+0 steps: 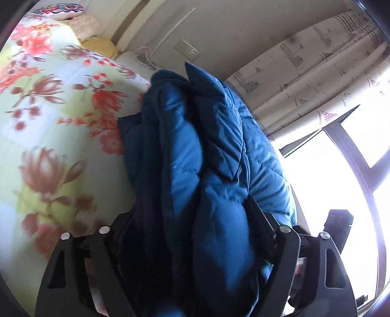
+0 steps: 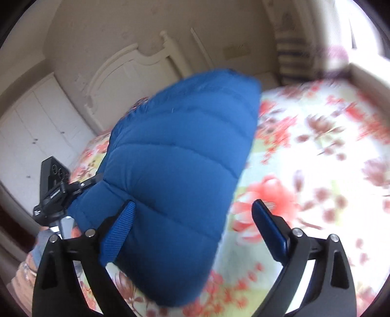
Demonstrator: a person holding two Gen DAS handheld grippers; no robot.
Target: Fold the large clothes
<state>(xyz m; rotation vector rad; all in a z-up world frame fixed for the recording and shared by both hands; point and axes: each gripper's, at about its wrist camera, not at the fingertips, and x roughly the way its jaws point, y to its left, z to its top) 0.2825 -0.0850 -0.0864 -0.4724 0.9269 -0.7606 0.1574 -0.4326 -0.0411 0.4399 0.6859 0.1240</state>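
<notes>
A blue puffy jacket [image 1: 209,136] lies bundled on the flowered bed quilt [image 1: 48,122]. My left gripper [image 1: 190,209] stands wide around its near end. The jacket's bulk fills the gap and hides the left finger, and the right finger [image 1: 258,214] touches the fabric. In the right wrist view the jacket [image 2: 180,151] leans against the blue pad [image 2: 119,231] of my right gripper [image 2: 195,204], which is open. Its other finger [image 2: 270,229] stands clear of the fabric over the quilt [image 2: 304,158]. The left gripper [image 2: 53,190] shows at the jacket's far left side.
A white headboard [image 2: 131,70] and a white wardrobe [image 2: 31,122] stand behind the bed. Pillows [image 1: 61,9] lie at its head. A patterned curtain [image 1: 316,73] and a bright window [image 1: 329,170] are on one side. A wall socket [image 1: 187,50] with cables is near the corner.
</notes>
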